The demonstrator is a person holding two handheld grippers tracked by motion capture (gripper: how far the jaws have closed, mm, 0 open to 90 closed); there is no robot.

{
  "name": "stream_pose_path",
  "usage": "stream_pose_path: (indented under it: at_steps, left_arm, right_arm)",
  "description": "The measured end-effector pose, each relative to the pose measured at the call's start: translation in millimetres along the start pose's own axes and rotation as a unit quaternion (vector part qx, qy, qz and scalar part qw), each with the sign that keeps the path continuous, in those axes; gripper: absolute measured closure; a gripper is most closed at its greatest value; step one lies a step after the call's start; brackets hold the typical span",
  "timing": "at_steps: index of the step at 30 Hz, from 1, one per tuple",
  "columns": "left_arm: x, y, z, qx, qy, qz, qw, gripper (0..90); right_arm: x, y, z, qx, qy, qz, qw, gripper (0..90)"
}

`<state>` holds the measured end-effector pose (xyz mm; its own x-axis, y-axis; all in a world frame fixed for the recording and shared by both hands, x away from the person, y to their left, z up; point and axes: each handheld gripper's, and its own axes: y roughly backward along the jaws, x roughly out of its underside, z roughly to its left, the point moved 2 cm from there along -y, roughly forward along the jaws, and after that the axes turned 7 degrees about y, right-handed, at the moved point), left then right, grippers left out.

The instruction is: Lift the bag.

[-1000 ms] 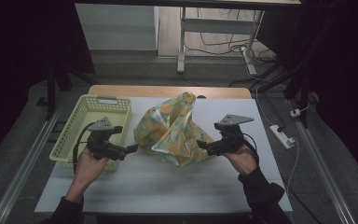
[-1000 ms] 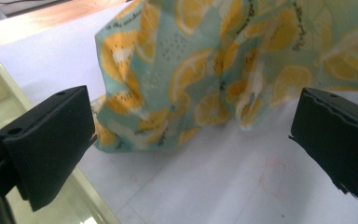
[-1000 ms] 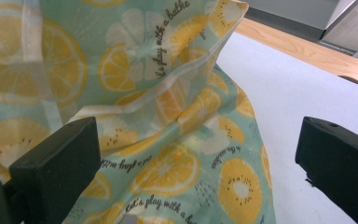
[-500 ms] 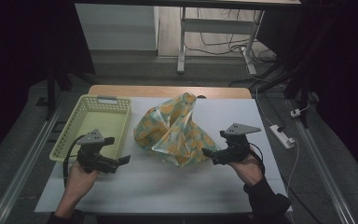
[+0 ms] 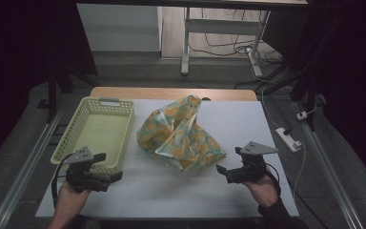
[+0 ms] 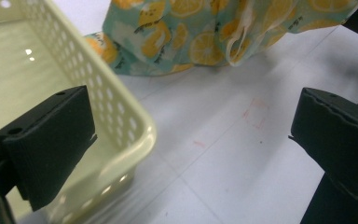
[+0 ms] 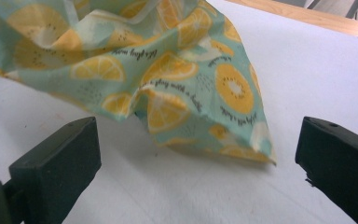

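**Lemon-print cloth heaped between two wide tools**

The lemon-print cloth (image 5: 178, 133) lies bunched mid-counter (image 5: 248, 124), just right of the yellow basket (image 5: 97, 131). The left tool (image 5: 108, 177) sits near the basket's front corner, the right tool (image 5: 223, 171) just beside the cloth's near edge; both gape wide, holding nothing.

Lab, floor rails (image 5: 21, 162), trailing cables (image 5: 228, 45), power strip (image 5: 287, 139)
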<state>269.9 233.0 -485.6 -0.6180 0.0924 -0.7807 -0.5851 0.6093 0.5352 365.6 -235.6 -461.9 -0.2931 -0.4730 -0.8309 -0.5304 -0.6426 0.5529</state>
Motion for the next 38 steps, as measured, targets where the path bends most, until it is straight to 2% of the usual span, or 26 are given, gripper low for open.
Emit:
stream_pose_path:
  at_steps: [4, 11, 17, 21, 24, 30, 32, 38]
  left_arm:
    - [8.4, 7.8, 1.8, -0.008, 0.006, -0.004, 0.9999, 0.0]
    - [25.2, 18.4, 2.9, -0.037, 0.008, 0.001, 0.9993, 0.0]
    - [42.3, 24.3, 9.9, -0.063, 0.016, 0.013, 0.9978, 0.0]
    - [51.7, 26.5, 16.0, -0.073, 0.026, 0.021, 0.9968, 0.0]
    - [58.7, 27.5, 20.2, -0.089, 0.028, 0.031, 0.9951, 0.0]
    - [70.0, 27.9, 25.9, -0.1, 0.041, 0.048, 0.993, 0.0]
    - [70.9, 27.5, 26.3, -0.102, 0.044, 0.053, 0.9924, 0.0]
    - [70.0, 25.0, 28.1, -0.094, 0.05, 0.061, 0.9925, 0.0]
  right_arm:
    - [7.2, 10.3, 1.8, 0.006, -0.003, -0.006, 1.0, 0.0]
    - [26.1, 26.6, 2.6, 0.023, -0.011, 0.001, 0.9997, 0.0]
    - [46.1, 35.1, 2.9, 0.04, -0.014, 0.019, 0.9989, 0.0]
    - [61.5, 39.3, 1.9, 0.046, -0.026, 0.032, 0.9981, 0.0]
    - [72.8, 41.1, 0.9, 0.048, -0.035, 0.043, 0.9973, 0.0]
    - [88.7, 43.3, 1.3, 0.044, -0.05, 0.07, 0.9953, 0.0]
    - [89.0, 44.7, 1.3, 0.049, -0.053, 0.067, 0.9951, 0.0]
    - [90.2, 43.5, -0.3, 0.046, -0.059, 0.077, 0.9942, 0.0]
